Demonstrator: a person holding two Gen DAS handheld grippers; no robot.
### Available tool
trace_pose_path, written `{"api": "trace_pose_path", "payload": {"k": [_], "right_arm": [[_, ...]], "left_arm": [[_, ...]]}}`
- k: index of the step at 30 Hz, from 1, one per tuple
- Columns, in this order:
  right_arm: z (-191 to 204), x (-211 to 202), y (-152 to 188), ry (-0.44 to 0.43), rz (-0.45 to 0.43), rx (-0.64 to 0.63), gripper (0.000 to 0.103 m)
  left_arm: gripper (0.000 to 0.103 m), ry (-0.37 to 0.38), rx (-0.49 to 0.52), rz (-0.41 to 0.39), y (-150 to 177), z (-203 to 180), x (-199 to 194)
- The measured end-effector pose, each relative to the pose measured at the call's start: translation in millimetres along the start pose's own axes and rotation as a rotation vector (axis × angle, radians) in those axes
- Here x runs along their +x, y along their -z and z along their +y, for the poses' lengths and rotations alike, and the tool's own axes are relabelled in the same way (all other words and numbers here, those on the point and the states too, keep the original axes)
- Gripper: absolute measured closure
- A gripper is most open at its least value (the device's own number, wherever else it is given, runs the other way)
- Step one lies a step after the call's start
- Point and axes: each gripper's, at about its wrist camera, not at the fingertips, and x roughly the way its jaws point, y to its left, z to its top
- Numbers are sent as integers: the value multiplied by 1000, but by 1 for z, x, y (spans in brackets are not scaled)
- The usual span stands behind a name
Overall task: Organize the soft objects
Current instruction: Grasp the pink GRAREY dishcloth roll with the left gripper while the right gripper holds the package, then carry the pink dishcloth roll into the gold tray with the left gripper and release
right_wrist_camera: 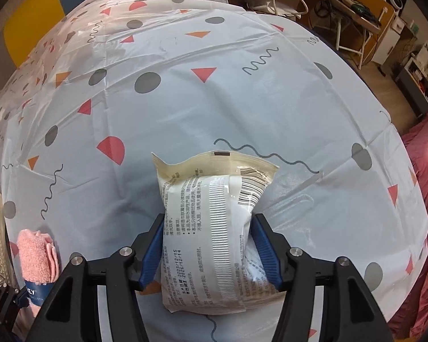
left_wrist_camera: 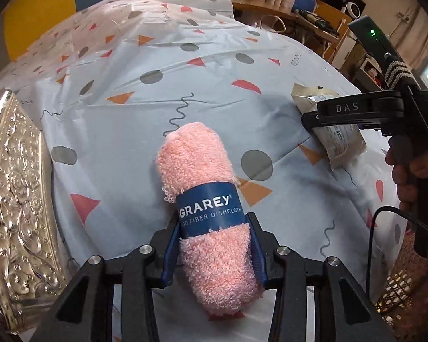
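Dishcloth roll (left_wrist_camera: 211, 216), pink with a blue band, sat clamped in left tool (left_wrist_camera: 214, 245). Right tool (right_wrist_camera: 207, 245) gripped white wipes pack (right_wrist_camera: 214, 228). Under both: tabletop (right_wrist_camera: 242, 99) with shape-print plastic cover. Silver embossed box (left_wrist_camera: 17, 199) left of left tool; cluttered desk (left_wrist_camera: 308, 17) beyond.

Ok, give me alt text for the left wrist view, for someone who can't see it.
The left gripper clamps a rolled pink dishcloth with a blue paper band over a patterned tablecloth. An embossed silver box sits left; the right gripper holds a white packet.
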Motion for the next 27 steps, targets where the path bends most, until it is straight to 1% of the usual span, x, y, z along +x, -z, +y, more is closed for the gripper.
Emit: {"api": "trace_pose_path", "payload": {"k": [3, 5, 6, 9, 11, 14, 17, 20, 23, 27], "right_arm": [[4, -2, 1, 4, -10, -14, 46], [10, -4, 1, 5, -27, -45, 51], [12, -5, 1, -2, -36, -67, 51], [25, -5, 5, -19, -43, -140, 51], [27, -3, 7, -37, -37, -151, 49], [25, -3, 8, -42, -40, -154, 48], [27, -4, 11, -24, -55, -188, 48], [41, -4, 21, 5, -80, -237, 49], [43, -5, 25, 13, -87, -249, 49], [51, -8, 26, 31, -106, -275, 49]], "left_arm": [[58, -18, 17, -10, 4, -3, -1], [58, -24, 22, -10, 9, -5, -4], [59, -24, 19, -7, 9, -5, -4], [61, -33, 32, -10, 7, -6, -5], [63, -37, 33, -25, 5, -8, -4], [67, -55, 47, -44, 6, -9, -4], [69, -74, 58, -39, 6, -11, -8], [70, -98, 70, -55, 6, -12, -16], [70, -95, 58, -87, 1, -11, -32], [70, -105, 68, -176, -13, -13, -68]]}}
